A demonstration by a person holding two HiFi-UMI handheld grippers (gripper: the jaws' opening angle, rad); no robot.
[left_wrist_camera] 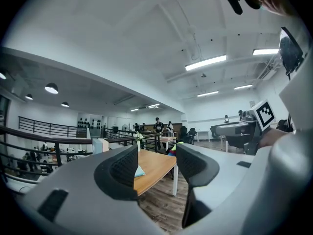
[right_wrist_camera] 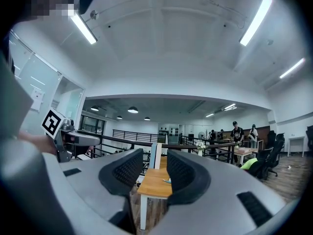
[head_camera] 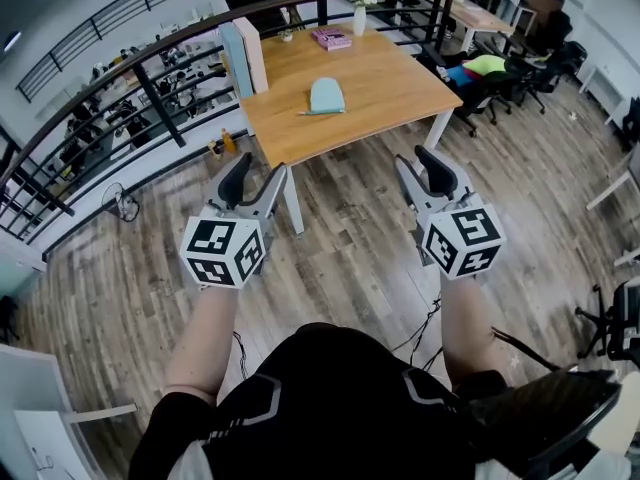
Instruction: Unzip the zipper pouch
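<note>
A light teal zipper pouch (head_camera: 326,96) lies flat on the wooden table (head_camera: 400,93), well ahead of both grippers. My left gripper (head_camera: 255,183) is held over the wood floor, short of the table's near left corner, its jaws open and empty. My right gripper (head_camera: 423,175) hangs level with it to the right, also open with nothing between its jaws. In the left gripper view the pouch (left_wrist_camera: 139,171) peeks out beside the left jaw of that gripper (left_wrist_camera: 156,160). In the right gripper view the pouch (right_wrist_camera: 167,181) shows far off between the jaws of that gripper (right_wrist_camera: 155,168).
Upright books (head_camera: 243,58) stand at the table's left edge, with a pink book (head_camera: 331,38) and a vase of flowers (head_camera: 359,8) at the back. A dark railing (head_camera: 150,78) runs behind and to the left. Office chairs (head_camera: 500,78) crowd the right side.
</note>
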